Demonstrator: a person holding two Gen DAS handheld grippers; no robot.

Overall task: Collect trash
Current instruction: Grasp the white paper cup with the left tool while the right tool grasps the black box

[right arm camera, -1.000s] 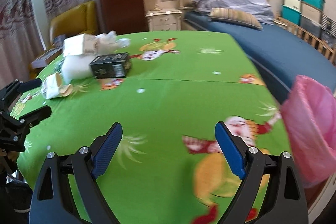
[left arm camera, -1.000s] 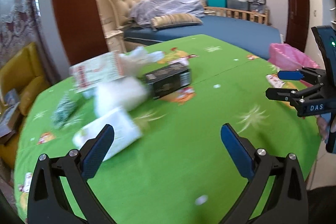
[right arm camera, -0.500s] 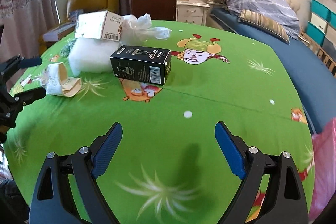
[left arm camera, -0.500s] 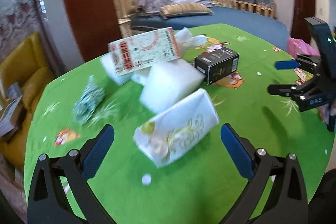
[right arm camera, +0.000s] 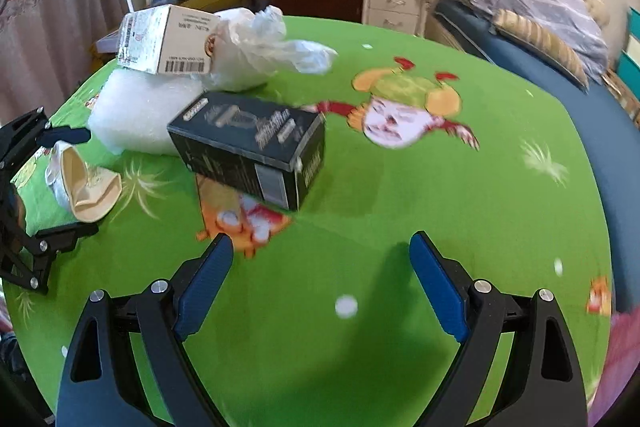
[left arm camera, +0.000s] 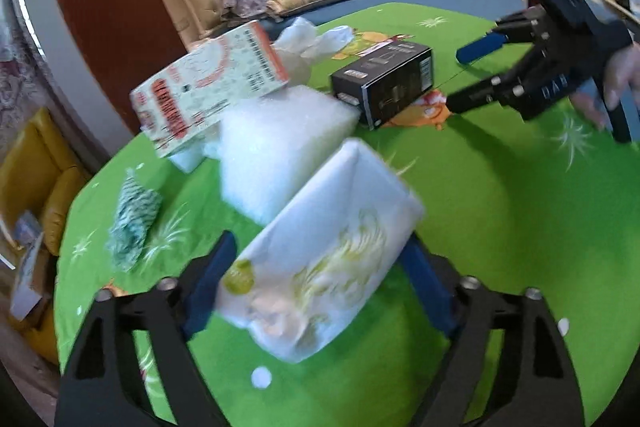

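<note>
left gripper (left arm camera: 320,279): jaws closing around the white paper bag (left arm camera: 328,267), pads beside its sides, contact unclear | right gripper (right arm camera: 320,275): jaws wide, empty | black box (right arm camera: 256,143) at its 11 o'clock on green table (right arm camera: 440,227)

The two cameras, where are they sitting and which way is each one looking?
Left wrist view: sits on the left tongs, looking down along them at a white paper bag between its closing jaws; a hand holds the right tongs beyond.
Right wrist view: sits on the right tongs, open, looking down at the green table; left tongs at the edge.
Both show the black box and the bag.
</note>
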